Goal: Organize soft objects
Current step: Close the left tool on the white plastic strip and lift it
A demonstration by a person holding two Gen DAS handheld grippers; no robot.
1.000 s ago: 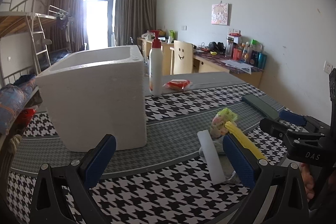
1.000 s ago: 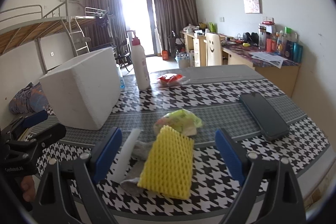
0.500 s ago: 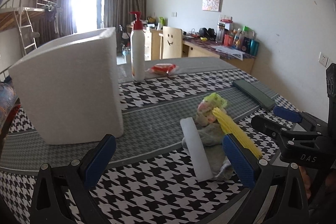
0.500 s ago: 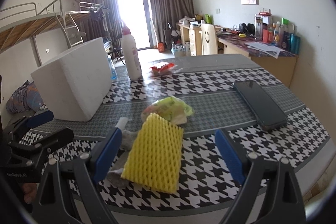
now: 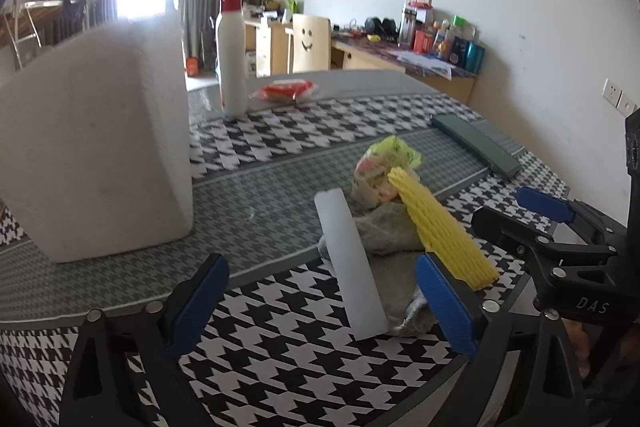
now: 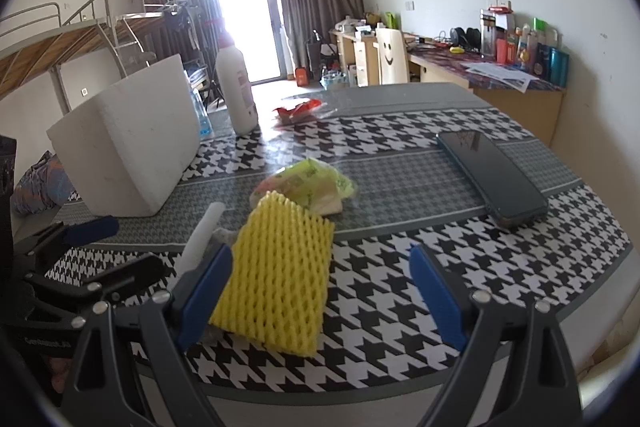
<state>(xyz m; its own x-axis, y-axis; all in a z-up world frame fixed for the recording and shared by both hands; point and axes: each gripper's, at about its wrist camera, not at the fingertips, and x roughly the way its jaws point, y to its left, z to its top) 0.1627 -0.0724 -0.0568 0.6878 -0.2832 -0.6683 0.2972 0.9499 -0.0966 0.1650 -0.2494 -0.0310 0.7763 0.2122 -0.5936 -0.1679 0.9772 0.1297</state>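
At the bottom of the left wrist view, the left gripper (image 5: pixel 322 301) stands with its blue-padded jaws wide apart; they have just been closing a little, and the near end of the frosted white plastic strip (image 5: pixel 350 263) shows between them, untouched by either pad. At the bottom of the right wrist view, the right gripper (image 6: pixel 320 297) is likewise spread, its left pad just beside the near corner of the yellow foam mesh sleeve (image 6: pixel 276 279); whether they touch cannot be told, and nothing is clamped.

The soft things lie heaped in the lower middle of both views on the black-and-white houndstooth tablecloth (image 5: pixel 280 355). The strip and the yellow sleeve rest tilted on a crumpled grey cloth (image 5: pixel 386 233). Just behind them sits a crinkled yellow-green plastic packet (image 6: pixel 310 183), touching the far end of the sleeve.

Left of centre stands a large white foam box (image 5: pixel 96 155), well apart from the heap. To the right, a dark flat smartphone (image 6: pixel 492 175) lies on a grey stripe of the cloth.

Farther back, in the upper middle, stands a white pump bottle with a red top (image 5: pixel 231 51) and, near it, a red-and-clear wrapper (image 5: pixel 286 91). Beyond the table is a pale wooden chair with a smiling face (image 6: pixel 390 57).
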